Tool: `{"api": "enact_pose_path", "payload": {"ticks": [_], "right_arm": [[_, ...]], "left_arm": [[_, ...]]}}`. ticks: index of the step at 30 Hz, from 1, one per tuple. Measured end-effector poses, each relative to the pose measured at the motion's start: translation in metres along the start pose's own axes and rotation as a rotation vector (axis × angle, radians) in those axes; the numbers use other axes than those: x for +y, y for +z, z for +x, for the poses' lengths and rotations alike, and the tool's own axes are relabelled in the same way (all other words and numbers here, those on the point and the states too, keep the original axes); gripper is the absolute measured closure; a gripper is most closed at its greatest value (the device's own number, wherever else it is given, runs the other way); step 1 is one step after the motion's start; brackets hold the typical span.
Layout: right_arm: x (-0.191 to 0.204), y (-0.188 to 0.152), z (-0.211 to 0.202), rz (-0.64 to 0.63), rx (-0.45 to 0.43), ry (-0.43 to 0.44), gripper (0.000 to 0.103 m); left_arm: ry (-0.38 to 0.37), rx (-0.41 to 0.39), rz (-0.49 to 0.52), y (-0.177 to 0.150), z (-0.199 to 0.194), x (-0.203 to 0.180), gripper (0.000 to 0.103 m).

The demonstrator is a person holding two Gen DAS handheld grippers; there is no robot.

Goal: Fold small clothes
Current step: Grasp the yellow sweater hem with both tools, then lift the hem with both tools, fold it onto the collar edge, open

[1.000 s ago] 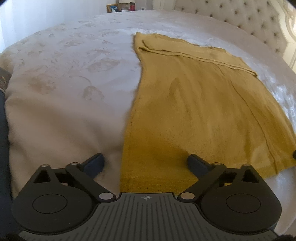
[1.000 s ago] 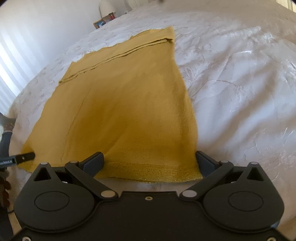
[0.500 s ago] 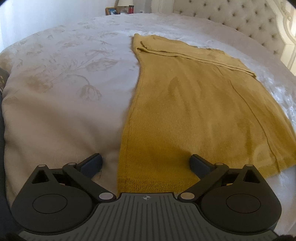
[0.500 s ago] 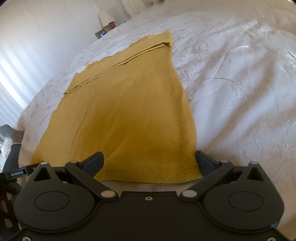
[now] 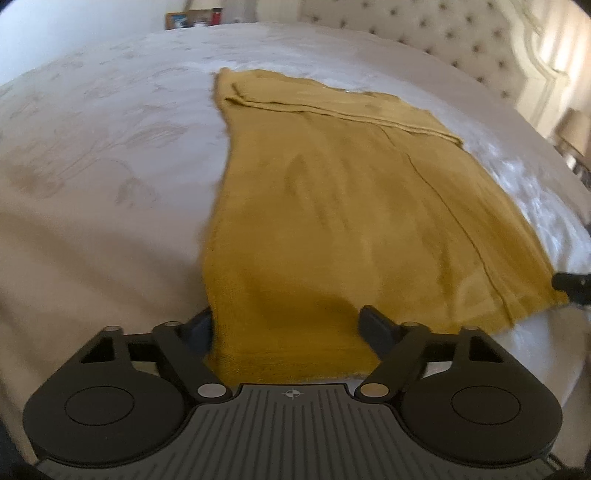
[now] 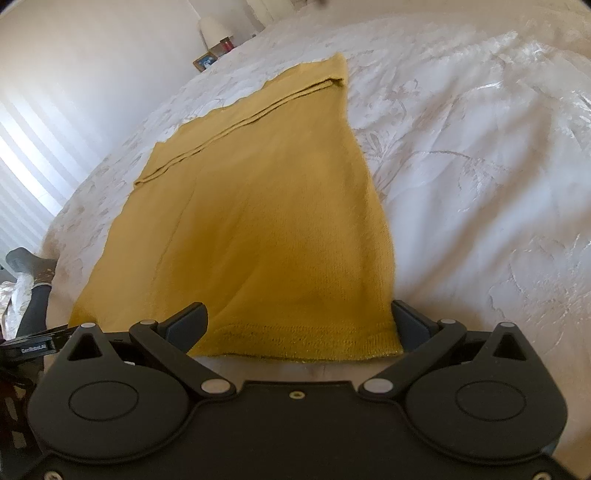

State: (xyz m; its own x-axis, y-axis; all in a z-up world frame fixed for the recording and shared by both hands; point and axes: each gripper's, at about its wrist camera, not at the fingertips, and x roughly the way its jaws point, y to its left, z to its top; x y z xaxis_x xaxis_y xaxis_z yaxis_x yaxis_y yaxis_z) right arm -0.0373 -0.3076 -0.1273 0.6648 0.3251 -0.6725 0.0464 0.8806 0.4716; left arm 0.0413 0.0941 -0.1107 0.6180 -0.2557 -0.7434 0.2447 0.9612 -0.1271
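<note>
the mustard knit garment (image 5: 354,221) lies flat on the bed (image 5: 103,177), near hem facing both tools. the left tool (image 5: 286,325) and right tool (image 6: 299,321) sit open, each straddling a hem corner, gripping nothing. likely the pre-grasp step: next, pinch both corners and carry them forward. the left view is blurred; contact with cloth is unclear.

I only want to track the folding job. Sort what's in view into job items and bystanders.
Job:
- mustard knit garment, flat on the bed
- left gripper, open at its near left corner
- right gripper, open at its near right corner

Bystanders:
- white bedspread
- tufted headboard
- framed photo
- lamp
</note>
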Motion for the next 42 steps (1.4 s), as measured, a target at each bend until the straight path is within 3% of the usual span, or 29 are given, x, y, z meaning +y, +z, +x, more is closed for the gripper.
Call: {"api": "enact_pose_path", "payload": {"ticks": [5, 8, 12, 15, 27, 42], "right_arm": [[-0.003, 0.003, -0.001, 0.013, 0.027, 0.025, 0.000], [-0.005, 0.004, -0.002, 0.021, 0.031, 0.012, 0.014], [-0.010, 0.005, -0.008, 0.034, 0.033, -0.004, 0.081], [-0.015, 0.004, -0.010, 0.061, 0.024, 0.012, 0.085], [-0.005, 0.034, -0.046, 0.051, -0.166, 0.103, 0.086], [0.000, 0.066, -0.046, 0.085, -0.247, 0.173, 0.086]], "left_arm": [[0.005, -0.012, -0.024, 0.002, 0.003, 0.002, 0.052], [0.005, -0.010, -0.046, 0.004, 0.001, 0.006, 0.061], [0.001, -0.017, -0.068, 0.004, -0.001, 0.012, 0.078], [-0.013, -0.028, -0.093, 0.004, -0.004, 0.016, 0.097], [-0.074, -0.174, -0.172, 0.030, -0.030, 0.015, 0.098], [-0.111, -0.258, -0.222, 0.057, -0.045, 0.019, 0.098]]}}
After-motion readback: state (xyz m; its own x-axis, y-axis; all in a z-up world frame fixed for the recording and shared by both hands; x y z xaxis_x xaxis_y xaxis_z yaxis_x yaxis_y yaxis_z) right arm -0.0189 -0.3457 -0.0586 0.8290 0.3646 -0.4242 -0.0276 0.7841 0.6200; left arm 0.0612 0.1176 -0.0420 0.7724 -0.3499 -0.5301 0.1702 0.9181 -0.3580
